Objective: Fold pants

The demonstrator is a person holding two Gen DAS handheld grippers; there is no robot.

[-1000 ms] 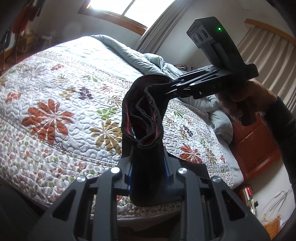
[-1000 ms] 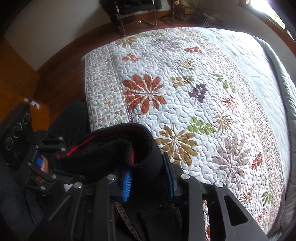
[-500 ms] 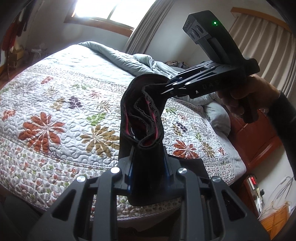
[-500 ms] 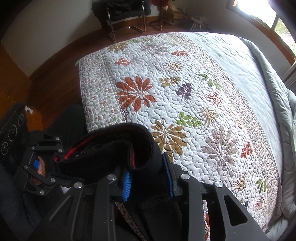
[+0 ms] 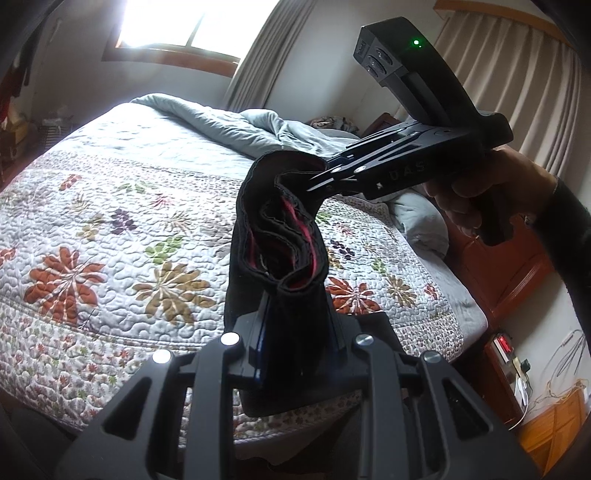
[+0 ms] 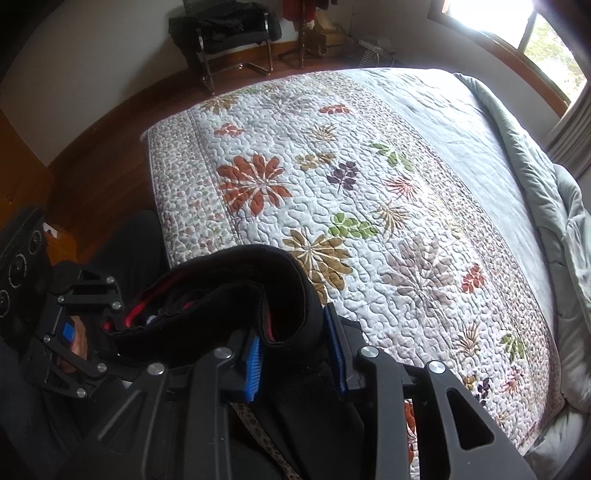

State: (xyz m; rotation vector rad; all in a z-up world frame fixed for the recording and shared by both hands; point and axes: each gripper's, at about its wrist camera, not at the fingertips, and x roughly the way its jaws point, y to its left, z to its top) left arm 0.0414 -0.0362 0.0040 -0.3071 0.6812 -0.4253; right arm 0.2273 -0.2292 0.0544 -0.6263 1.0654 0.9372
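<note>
The pants [image 5: 280, 236] are black with a red inner lining. Their bunched waistband hangs in the air between both grippers, above the near edge of the bed. My left gripper [image 5: 295, 325] is shut on one end of the band. My right gripper [image 5: 321, 173] is shut on the other end, up and to the right. In the right wrist view the right gripper [image 6: 295, 339] clamps the thick black band [image 6: 229, 280], and the left gripper [image 6: 107, 317] holds it at the far left. The pant legs hang below, hidden.
A quilt [image 6: 332, 192] with a floral print covers the bed. A rumpled grey duvet [image 5: 229, 122] lies along its far side. A dark chair [image 6: 229, 29] stands by the wall. A wooden nightstand [image 5: 495, 266] and floor cables [image 5: 554, 373] are at the right.
Both grippers have risen and drawn back a little with the waistband. More of the bed and room shows in both views. The grips are unchanged.
</note>
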